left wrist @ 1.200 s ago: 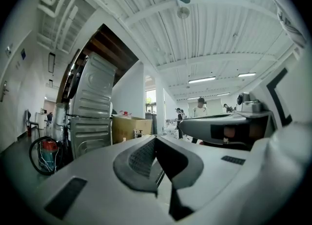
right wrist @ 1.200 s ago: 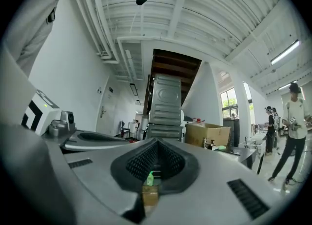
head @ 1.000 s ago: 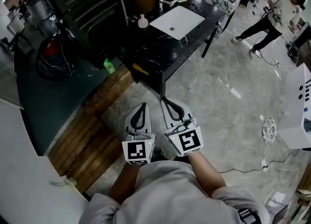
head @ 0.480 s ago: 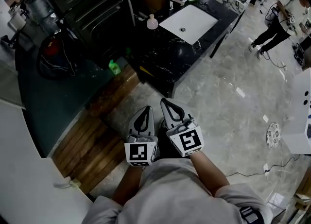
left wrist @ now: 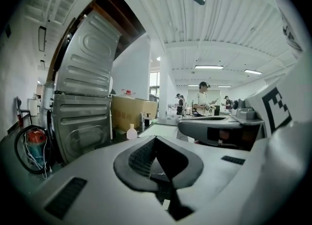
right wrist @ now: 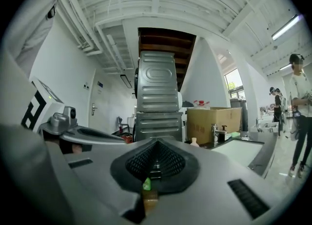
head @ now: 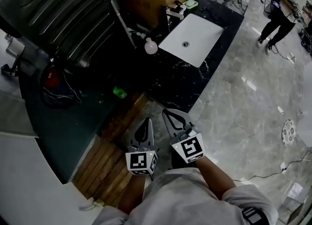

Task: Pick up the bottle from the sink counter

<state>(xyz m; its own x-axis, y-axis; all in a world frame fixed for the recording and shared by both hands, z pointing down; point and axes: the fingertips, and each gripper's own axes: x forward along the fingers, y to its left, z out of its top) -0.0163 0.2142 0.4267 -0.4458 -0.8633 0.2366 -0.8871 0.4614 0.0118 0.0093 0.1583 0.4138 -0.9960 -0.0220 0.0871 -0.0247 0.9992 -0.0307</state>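
A small, pale, round-bodied bottle (head: 150, 47) with a narrow neck, its finer detail too small to make out, stands on the dark marbled tabletop (head: 175, 77) just beside the white sink (head: 191, 32), while the left tool (head: 145, 121) and right tool (head: 167, 112), each pressed together on nothing, hang well short of the sink above grey stone floor (head: 234, 102).

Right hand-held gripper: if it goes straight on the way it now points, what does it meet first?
Probably the near end of the black sink counter, just ahead of the right hand-held gripper. If it clears the top, the ribbed metal unit behind comes next. Height is hard to judge.
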